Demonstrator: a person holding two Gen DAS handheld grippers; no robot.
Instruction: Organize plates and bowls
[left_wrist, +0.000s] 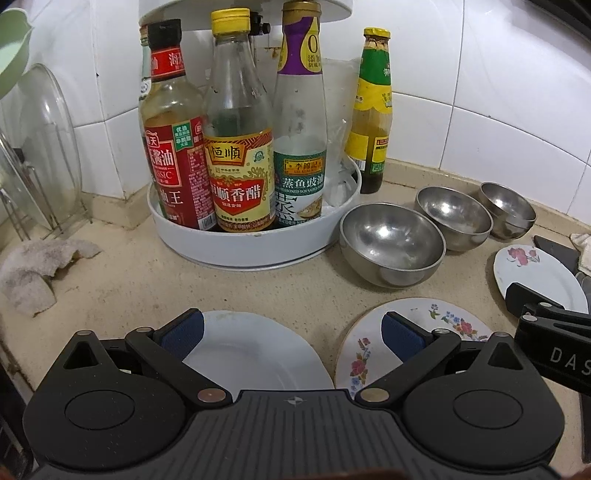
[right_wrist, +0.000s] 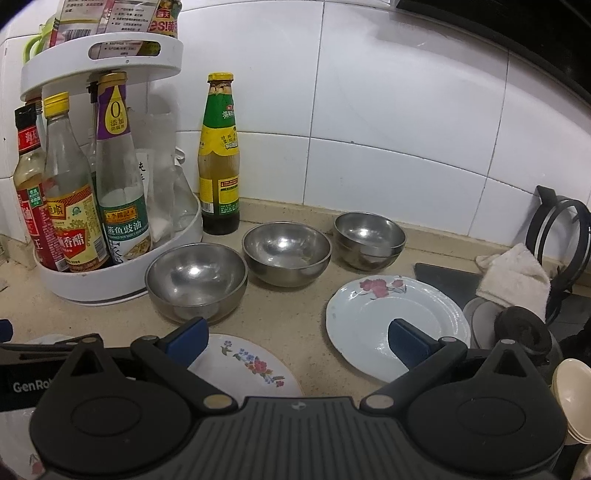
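Three steel bowls stand in a row on the beige counter: a near one (left_wrist: 392, 244) (right_wrist: 195, 280), a middle one (left_wrist: 453, 218) (right_wrist: 287, 253), and a far stack of two (left_wrist: 508, 209) (right_wrist: 369, 239). A plain white plate (left_wrist: 255, 356) lies under my open, empty left gripper (left_wrist: 291, 334). A flowered plate (left_wrist: 417, 332) (right_wrist: 251, 363) lies beside it. A red-flower plate (left_wrist: 535, 273) (right_wrist: 395, 321) lies to the right. My right gripper (right_wrist: 297, 341) is open and empty above the gap between the two flowered plates.
A white two-tier turntable rack (left_wrist: 255, 247) (right_wrist: 74, 288) holds sauce bottles at the back left. A lone green-label bottle (left_wrist: 371, 110) (right_wrist: 218, 155) stands by the tiled wall. A glass lid in a wire rack (left_wrist: 48, 147) and a rag (left_wrist: 33, 269) are left; a cloth (right_wrist: 513, 277) and stove ring (right_wrist: 561, 232) are right.
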